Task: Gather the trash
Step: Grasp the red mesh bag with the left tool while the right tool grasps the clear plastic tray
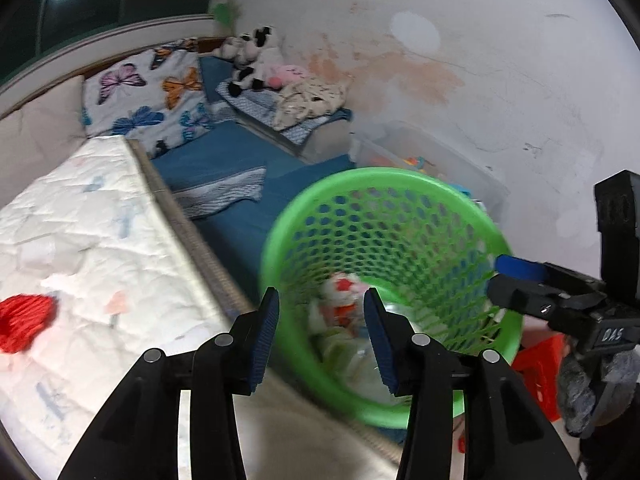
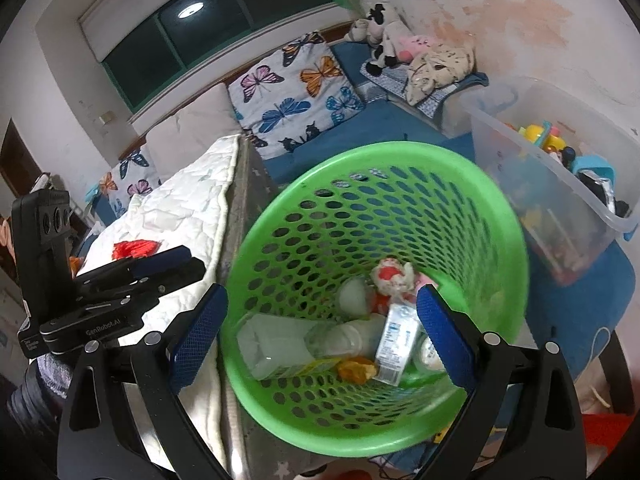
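A green mesh basket (image 1: 400,184) (image 2: 400,160) stands beside a white quilted mattress (image 1: 100,240). In it lie a clear bottle (image 2: 280,344), a white carton (image 2: 396,340), an orange scrap (image 2: 356,368) and a crumpled white-and-red wrapper (image 2: 390,276) (image 1: 344,296). My left gripper (image 1: 322,336) (image 2: 188,264) hovers at the basket's near rim, partly open with nothing between its pads. Over the basket's mouth my right gripper (image 2: 322,334) (image 1: 500,280) stands wide open and holds nothing. A red crumpled-looking thing (image 1: 24,324) (image 2: 134,248) lies on the mattress.
A clear plastic bin (image 2: 560,184) with toys sits right of the basket on blue bedding (image 1: 224,168). Butterfly pillows (image 2: 296,92) and plush toys (image 2: 384,36) line the back by the stained wall. A red object (image 1: 540,368) lies low on the right.
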Demonstrator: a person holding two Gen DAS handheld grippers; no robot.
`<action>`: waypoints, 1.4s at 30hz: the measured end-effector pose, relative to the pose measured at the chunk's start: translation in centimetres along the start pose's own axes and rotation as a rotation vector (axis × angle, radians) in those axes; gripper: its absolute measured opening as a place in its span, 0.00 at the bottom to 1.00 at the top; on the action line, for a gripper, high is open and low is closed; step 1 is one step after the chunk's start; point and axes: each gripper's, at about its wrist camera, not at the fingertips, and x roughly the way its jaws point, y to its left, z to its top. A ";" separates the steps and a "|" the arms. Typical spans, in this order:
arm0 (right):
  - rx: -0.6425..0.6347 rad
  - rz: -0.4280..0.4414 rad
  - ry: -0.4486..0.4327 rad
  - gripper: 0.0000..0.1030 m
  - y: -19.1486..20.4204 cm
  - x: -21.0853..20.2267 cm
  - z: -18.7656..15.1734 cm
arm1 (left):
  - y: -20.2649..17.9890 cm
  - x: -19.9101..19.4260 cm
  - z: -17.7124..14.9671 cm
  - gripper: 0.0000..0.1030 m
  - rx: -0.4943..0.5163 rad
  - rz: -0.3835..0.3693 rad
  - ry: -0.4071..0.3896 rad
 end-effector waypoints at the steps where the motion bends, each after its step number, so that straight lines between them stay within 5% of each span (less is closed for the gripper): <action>1: -0.007 0.005 0.002 0.92 0.4 0.2 0.1 | 0.6 -0.3 -0.2 0.42 -0.006 0.013 -0.003; 20: -0.120 0.086 0.046 0.92 7.9 3.6 1.2 | 15.6 -6.8 -3.1 0.42 -0.259 0.352 -0.073; 27: -0.189 0.120 0.066 0.92 11.8 5.7 2.2 | 21.6 -7.8 -3.5 0.52 -0.376 0.465 -0.077; 42: -0.253 0.189 0.142 0.92 17.4 12.5 5.2 | 28.0 -5.4 -3.6 0.65 -0.507 0.388 -0.040</action>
